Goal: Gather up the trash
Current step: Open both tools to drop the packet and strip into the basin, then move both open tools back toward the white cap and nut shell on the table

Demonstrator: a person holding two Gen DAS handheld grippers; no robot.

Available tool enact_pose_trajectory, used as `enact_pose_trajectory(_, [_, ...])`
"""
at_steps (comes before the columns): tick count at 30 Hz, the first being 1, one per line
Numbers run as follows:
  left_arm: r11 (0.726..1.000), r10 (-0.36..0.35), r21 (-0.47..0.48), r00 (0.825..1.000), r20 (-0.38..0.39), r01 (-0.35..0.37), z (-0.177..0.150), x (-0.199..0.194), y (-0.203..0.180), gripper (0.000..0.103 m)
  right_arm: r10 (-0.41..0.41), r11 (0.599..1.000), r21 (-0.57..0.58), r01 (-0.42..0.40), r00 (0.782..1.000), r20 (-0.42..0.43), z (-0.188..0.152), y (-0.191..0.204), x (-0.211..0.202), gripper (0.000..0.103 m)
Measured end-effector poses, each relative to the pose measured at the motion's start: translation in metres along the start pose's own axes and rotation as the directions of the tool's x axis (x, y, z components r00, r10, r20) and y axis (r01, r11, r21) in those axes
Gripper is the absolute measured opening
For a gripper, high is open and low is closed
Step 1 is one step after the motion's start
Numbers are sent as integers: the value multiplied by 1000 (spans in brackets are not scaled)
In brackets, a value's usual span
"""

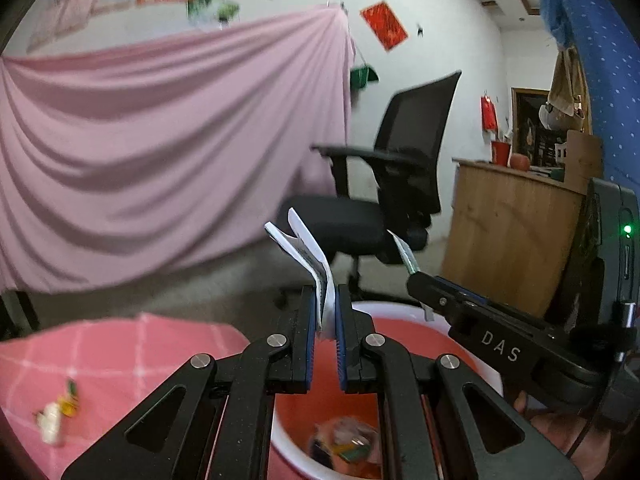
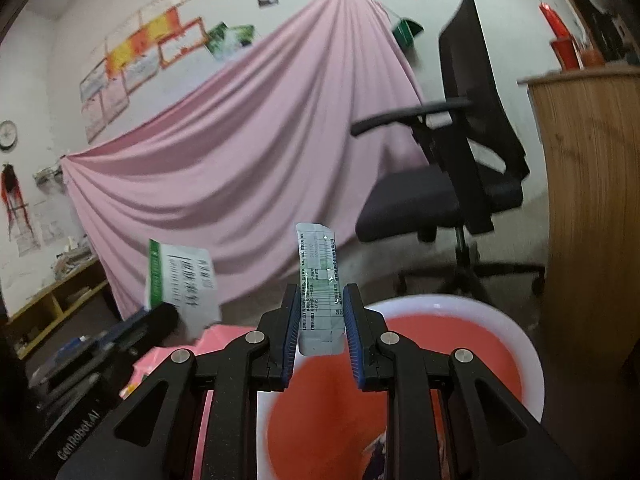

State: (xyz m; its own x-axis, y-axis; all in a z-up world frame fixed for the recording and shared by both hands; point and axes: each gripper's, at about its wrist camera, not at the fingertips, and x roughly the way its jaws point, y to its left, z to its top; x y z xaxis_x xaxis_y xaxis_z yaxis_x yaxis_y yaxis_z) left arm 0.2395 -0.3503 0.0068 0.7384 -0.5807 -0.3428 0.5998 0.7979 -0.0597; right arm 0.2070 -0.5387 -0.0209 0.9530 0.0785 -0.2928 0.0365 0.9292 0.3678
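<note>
My left gripper (image 1: pixel 325 300) is shut on a folded white paper packet (image 1: pixel 308 254) that sticks up from between its pads, above the red bin (image 1: pixel 404 322) with a white rim. Wrappers (image 1: pixel 346 444) lie at the bin's bottom. My right gripper (image 2: pixel 321 300) is shut on a narrow clear sachet (image 2: pixel 318 280) printed with green text, held upright over the same red bin (image 2: pixel 460 344). The right gripper (image 1: pixel 414 276) shows at the right of the left wrist view with its sachet tip (image 1: pixel 405 254). In the right wrist view the left gripper (image 2: pixel 164 312) holds the white and green packet (image 2: pixel 180 280).
A pink checked cloth (image 1: pixel 112 352) covers the table at lower left, with small scraps (image 1: pixel 56 416) on it. A black office chair (image 1: pixel 392 184) stands behind the bin, a wooden counter (image 1: pixel 504 232) to the right. A pink sheet (image 1: pixel 160 140) hangs on the back wall.
</note>
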Motion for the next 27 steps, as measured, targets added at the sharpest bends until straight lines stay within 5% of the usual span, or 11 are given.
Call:
enact_pose_trajectory(8, [991, -93, -109, 984, -150, 78, 6, 36, 7, 9, -53, 997, 51, 58, 994, -99, -7, -16, 10, 22])
enact_pose_trajectory(14, [989, -95, -129, 978, -185, 72, 4, 29, 16, 18, -73, 995, 67, 79, 993, -89, -6, -20, 5, 34])
enact_pose_trajectory(24, [986, 77, -146, 995, -65, -86, 10, -20, 49, 31, -88, 993, 81, 92, 995, -45, 8, 6, 5, 54])
enact_pose_trajectory(27, [982, 122, -140, 992, -40, -127, 13, -38, 64, 36, -73, 994, 79, 75, 997, -22, 11, 19, 6, 74])
